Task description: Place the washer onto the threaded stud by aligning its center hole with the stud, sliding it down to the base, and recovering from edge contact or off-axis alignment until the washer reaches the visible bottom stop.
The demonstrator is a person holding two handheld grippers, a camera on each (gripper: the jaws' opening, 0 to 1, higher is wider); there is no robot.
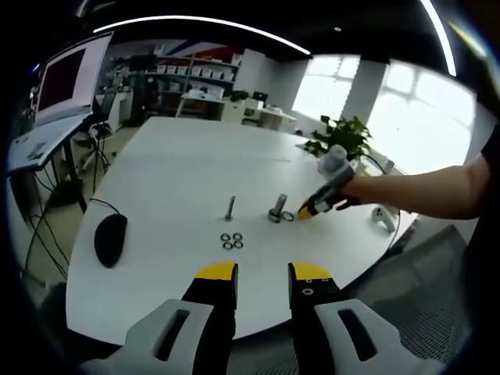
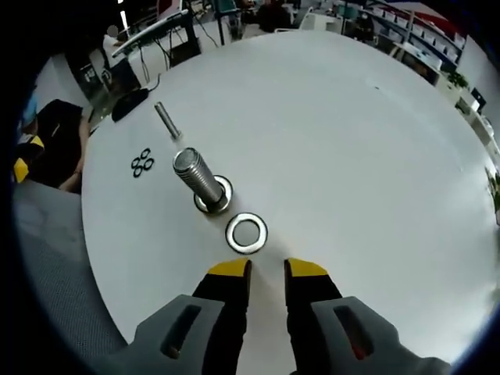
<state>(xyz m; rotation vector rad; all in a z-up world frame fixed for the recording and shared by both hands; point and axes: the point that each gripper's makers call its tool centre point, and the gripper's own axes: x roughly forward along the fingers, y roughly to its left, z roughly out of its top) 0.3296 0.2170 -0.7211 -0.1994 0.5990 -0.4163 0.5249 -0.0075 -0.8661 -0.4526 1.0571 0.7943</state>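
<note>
The washer (image 2: 247,233) lies flat on the white table (image 2: 359,148), just in front of the right gripper (image 2: 267,270) and in line with the gap between its jaws; those jaws stand a little apart, holding nothing, their yellow tips close to the washer's near edge but not on it. Taking the threaded stud (image 2: 198,179) as the landmark: the washer sits just beside the stud's base, on the side nearest the right gripper, apart from the base flange by a thin strip of table; the stud's long axis stands up from the table, leaning away in the fisheye view. Beyond the stud stands a thinner bolt (image 2: 166,120), and off to the side of it a small cluster of dark rings (image 2: 141,163).

The left gripper (image 1: 262,273) hangs back well apart from the stud (image 1: 279,208), jaws narrowly parted and empty; the right gripper (image 1: 311,209) is plainly the nearer. My judgement: the coming move is a short reach forward to pinch the washer's rim, then a lift to the stud's top to align the hole with that upright axis.
</note>
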